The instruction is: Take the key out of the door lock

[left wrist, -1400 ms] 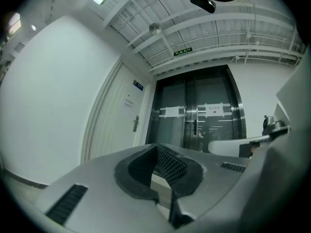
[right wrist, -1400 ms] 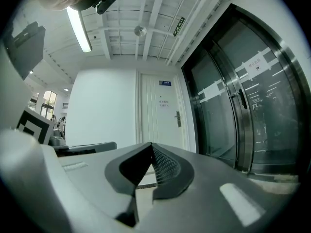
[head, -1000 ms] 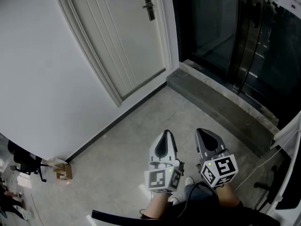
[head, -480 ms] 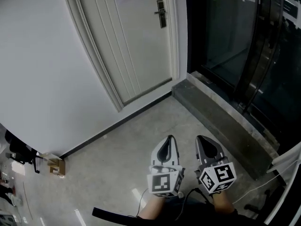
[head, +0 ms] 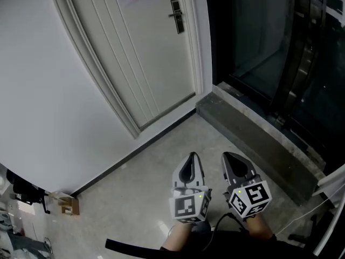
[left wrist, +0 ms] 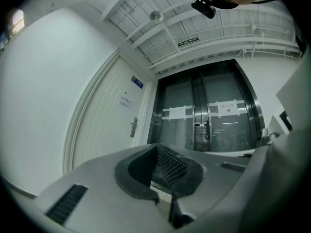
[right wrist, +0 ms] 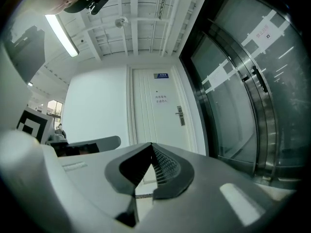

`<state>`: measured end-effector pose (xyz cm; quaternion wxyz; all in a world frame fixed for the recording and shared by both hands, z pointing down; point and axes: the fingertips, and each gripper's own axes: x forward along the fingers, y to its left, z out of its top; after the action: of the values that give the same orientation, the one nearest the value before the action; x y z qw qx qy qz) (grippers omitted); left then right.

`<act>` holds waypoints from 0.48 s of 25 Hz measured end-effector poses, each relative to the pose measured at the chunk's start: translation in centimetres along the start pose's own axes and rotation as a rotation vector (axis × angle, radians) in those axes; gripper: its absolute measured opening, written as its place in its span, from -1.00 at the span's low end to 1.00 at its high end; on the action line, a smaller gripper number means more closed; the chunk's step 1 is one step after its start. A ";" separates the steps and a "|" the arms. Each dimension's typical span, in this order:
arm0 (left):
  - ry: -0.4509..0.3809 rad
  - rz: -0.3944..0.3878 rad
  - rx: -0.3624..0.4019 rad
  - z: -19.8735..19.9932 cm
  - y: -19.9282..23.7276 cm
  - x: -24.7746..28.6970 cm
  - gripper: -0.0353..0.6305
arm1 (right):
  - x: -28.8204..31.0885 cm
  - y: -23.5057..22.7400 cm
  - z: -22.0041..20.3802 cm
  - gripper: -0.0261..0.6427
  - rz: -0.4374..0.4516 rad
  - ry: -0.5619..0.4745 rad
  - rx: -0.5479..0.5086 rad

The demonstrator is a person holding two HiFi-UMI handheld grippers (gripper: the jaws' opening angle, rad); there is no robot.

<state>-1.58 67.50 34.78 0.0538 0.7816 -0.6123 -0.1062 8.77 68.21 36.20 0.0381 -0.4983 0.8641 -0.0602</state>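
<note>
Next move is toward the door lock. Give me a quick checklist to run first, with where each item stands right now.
1. Door lock in sight: ok. It shows as a dark plate with a handle near the right edge of the white door.
2. Key present in the lock: cannot tell, too small in every view.
3. Left gripper empty: ok, jaws together with nothing between them.
4. Right gripper ready to grasp: not ok, jaws together and empty; they need opening.
5. Lock within reach: not ok, both grippers are held low over the floor, well short of the door.
</note>
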 end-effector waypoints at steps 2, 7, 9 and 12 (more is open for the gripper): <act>0.002 -0.032 0.015 -0.2 1.0 2.9 -0.89 | 2.9 -0.7 0.7 -0.92 0.004 -0.008 -0.006; 0.023 -0.050 0.036 -0.5 4.9 9.5 -0.89 | 10.0 -1.8 2.0 -0.92 -0.002 -0.033 -0.017; 0.025 -0.052 0.043 -0.3 6.2 11.4 -0.89 | 12.4 -2.2 2.0 -0.92 -0.007 -0.030 -0.009; 0.018 -0.041 0.060 0.1 8.4 14.1 -0.89 | 15.7 -2.6 2.0 -0.92 -0.014 -0.030 0.002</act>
<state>-6.36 51.78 35.09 0.0336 0.7962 -0.5986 -0.0815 3.46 53.21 34.46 0.0509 -0.5053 0.8598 -0.0537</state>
